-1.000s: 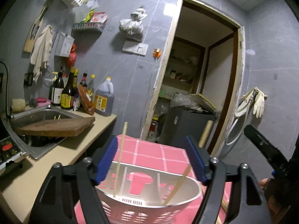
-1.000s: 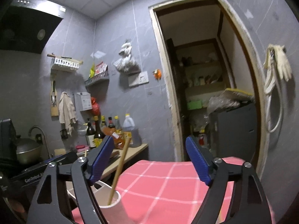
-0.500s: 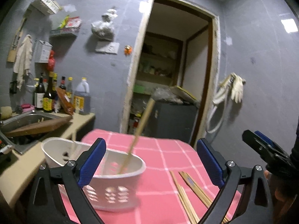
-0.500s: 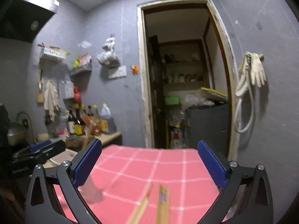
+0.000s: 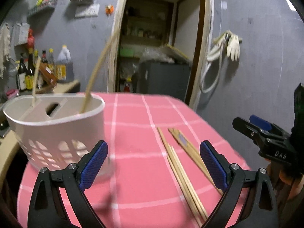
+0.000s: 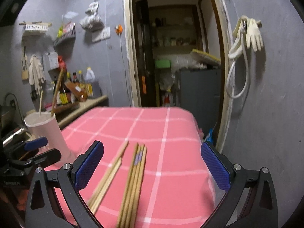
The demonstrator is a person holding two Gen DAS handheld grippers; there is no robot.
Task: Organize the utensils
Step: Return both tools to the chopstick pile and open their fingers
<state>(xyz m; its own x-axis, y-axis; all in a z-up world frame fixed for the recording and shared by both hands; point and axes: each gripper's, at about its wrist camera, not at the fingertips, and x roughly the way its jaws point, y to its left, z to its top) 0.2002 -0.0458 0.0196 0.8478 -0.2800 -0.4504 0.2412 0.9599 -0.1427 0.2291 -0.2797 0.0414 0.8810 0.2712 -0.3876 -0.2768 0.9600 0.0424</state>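
1. The left claw (image 5: 153,163) was wide open and held nothing. One second before, it had stood over the white utensil basket (image 5: 57,131); now the basket sat at the left of the left wrist view, and the space between the blue pads looked at bare pink cloth.
2. The right claw (image 6: 152,163) was also wide open and empty. One second before, it had looked at the basket from close; now the loose chopsticks (image 6: 131,178) lay between its fingers in the lower middle of the right wrist view, not yet touched.
3. Two chopsticks (image 5: 98,64) stood inside the basket, leaning to the upper right of the frame.
4. The remaining chopsticks lay in two small groups, just beside each other, on the surface (image 5: 133,117) covered with the pink checked cloth, to the right of the basket and well apart from it.
5. In my judgement, both claws had turned away from the basket toward the loose chopsticks, so a new pick was starting. The right claw seemed the better placed for it.
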